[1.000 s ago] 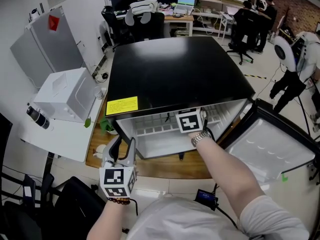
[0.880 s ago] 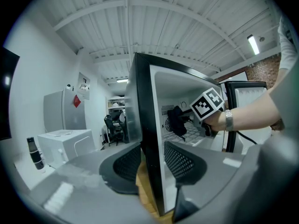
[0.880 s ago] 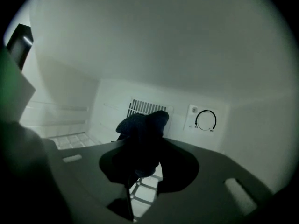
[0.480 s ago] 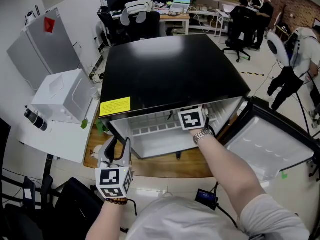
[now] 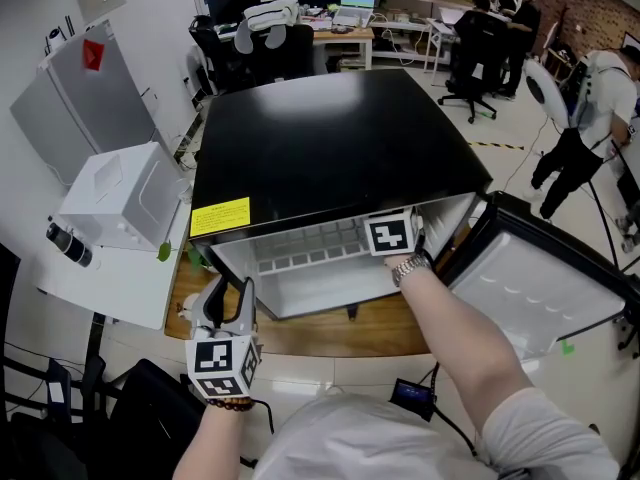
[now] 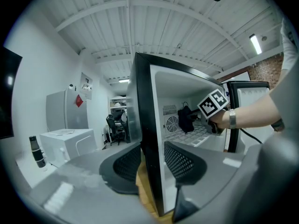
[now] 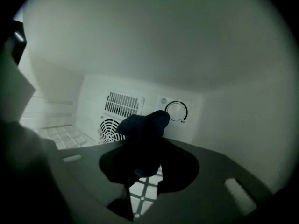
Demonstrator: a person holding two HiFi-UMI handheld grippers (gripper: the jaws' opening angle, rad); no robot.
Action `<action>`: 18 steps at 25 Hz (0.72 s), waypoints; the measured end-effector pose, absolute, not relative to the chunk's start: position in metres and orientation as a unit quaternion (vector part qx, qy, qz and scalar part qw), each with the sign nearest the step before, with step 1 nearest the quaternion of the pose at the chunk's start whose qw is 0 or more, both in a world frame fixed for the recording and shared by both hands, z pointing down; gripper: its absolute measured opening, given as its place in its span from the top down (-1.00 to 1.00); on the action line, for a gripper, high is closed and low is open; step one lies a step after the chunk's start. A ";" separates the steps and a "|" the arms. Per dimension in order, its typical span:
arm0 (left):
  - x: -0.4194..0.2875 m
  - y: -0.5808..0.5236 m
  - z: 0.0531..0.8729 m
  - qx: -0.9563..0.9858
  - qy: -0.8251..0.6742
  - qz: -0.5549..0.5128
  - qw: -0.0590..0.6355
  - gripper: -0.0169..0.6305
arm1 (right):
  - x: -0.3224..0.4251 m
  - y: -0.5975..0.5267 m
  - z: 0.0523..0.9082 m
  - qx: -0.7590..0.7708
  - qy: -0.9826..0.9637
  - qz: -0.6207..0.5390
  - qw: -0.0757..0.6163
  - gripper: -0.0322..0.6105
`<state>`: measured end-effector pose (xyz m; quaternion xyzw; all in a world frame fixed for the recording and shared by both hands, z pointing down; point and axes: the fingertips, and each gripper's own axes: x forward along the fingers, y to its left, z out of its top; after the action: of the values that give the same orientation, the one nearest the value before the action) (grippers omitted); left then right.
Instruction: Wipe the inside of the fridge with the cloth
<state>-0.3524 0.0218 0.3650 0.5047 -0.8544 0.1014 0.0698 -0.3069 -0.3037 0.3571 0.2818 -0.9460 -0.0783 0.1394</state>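
- Our right gripper [image 7: 142,169], inside the fridge [image 5: 330,148], has its 2 jaws clamped narrowly on the dark cloth [image 7: 140,129].
- Our left gripper [image 6: 152,164] stands half open, gripping nothing.

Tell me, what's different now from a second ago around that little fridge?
The right claw, clamped on the dark cloth, slid a little to the right inside the fridge, toward the door. Nothing was picked up or let go. The left claw stayed open and empty by the fridge's front left corner, and the door stayed open.
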 end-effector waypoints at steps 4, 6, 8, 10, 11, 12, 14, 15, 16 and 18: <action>-0.352 0.021 0.365 0.502 -0.856 0.100 0.070 0.48 | -0.298 -0.313 0.358 0.296 -0.941 -0.076 0.146 0.57; -0.352 0.021 0.365 0.501 -0.857 0.099 0.070 0.48 | -0.295 -0.317 0.359 0.303 -0.938 -0.076 0.149 0.57; -0.352 0.021 0.365 0.501 -0.857 0.099 0.070 0.48 | -0.291 -0.319 0.359 0.311 -0.935 -0.075 0.152 0.57; -0.352 0.021 0.365 0.500 -0.858 0.098 0.070 0.48 | -0.289 -0.320 0.359 0.317 -0.933 -0.072 0.155 0.57; -0.352 0.021 0.365 0.500 -0.858 0.098 0.070 0.48 | -0.288 -0.321 0.359 0.319 -0.932 -0.072 0.156 0.57; -0.352 0.021 0.364 0.500 -0.858 0.098 0.070 0.48 | -0.288 -0.321 0.360 0.322 -0.931 -0.071 0.157 0.57; -0.352 0.021 0.365 0.499 -0.858 0.097 0.070 0.48 | -0.286 -0.321 0.360 0.327 -0.929 -0.069 0.159 0.57; -0.352 0.021 0.365 0.499 -0.858 0.096 0.070 0.48 | -0.285 -0.322 0.360 0.329 -0.928 -0.068 0.158 0.57; -0.352 0.021 0.365 0.498 -0.859 0.096 0.071 0.48 | -0.284 -0.322 0.360 0.331 -0.928 -0.066 0.157 0.57; -0.352 0.021 0.366 0.498 -0.859 0.096 0.071 0.48 | -0.282 -0.321 0.360 0.334 -0.928 -0.063 0.155 0.57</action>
<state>-0.3516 0.0210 0.3655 0.4982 -0.8589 0.0956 0.0706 -0.2824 -0.3215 0.3597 0.3339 -0.9277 -0.0632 0.1547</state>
